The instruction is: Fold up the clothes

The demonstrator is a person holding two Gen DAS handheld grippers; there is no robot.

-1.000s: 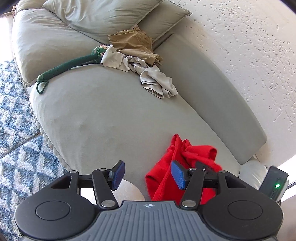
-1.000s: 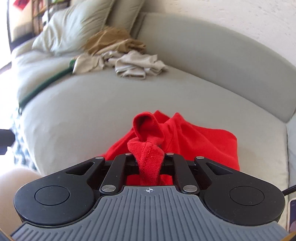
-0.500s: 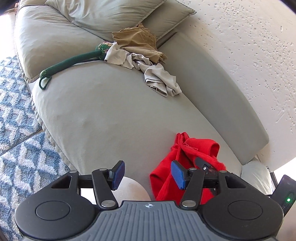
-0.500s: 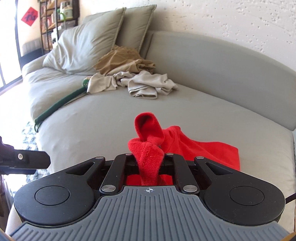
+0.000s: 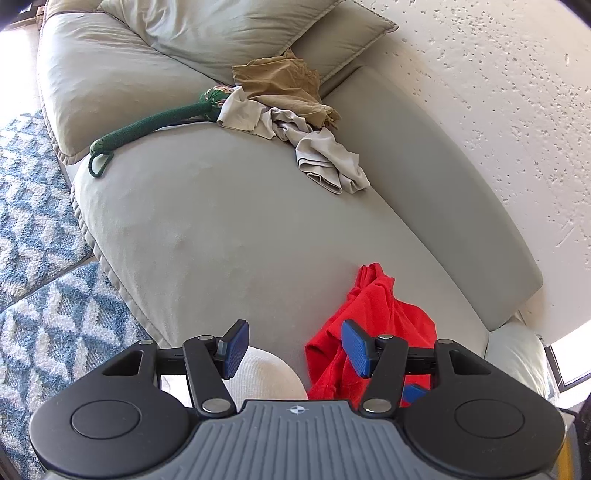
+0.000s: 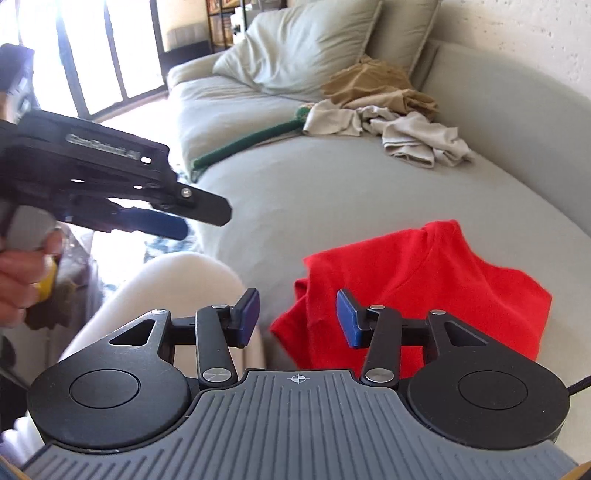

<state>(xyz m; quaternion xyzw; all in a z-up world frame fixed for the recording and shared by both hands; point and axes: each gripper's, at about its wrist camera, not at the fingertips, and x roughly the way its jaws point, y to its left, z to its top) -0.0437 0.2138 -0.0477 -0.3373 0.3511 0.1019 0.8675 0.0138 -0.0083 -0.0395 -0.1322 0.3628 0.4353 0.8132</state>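
A crumpled red garment (image 5: 384, 317) lies at the near end of the grey sofa seat (image 5: 221, 221). In the right wrist view the red garment (image 6: 424, 280) lies spread in a loose heap, one edge hanging over the seat's front. My right gripper (image 6: 298, 318) is open just in front of that edge, with nothing between its blue pads. My left gripper (image 5: 295, 349) is open too, hovering above the seat's front edge to the left of the garment. From the right wrist view the left gripper (image 6: 199, 219) shows at the far left, held in a hand (image 6: 22, 273).
A pile of tan and beige clothes (image 5: 295, 110) lies at the sofa's far end against large cushions (image 5: 207, 33). A green knitted cord (image 5: 147, 125) lies beside it. A blue patterned rug (image 5: 33, 206) covers the floor on the left. A person's knee (image 5: 258, 373) is below the grippers.
My right gripper has opened and let go of the red garment, which has dropped onto the seat. The right gripper has also pulled back and swung left. The left gripper stayed open.
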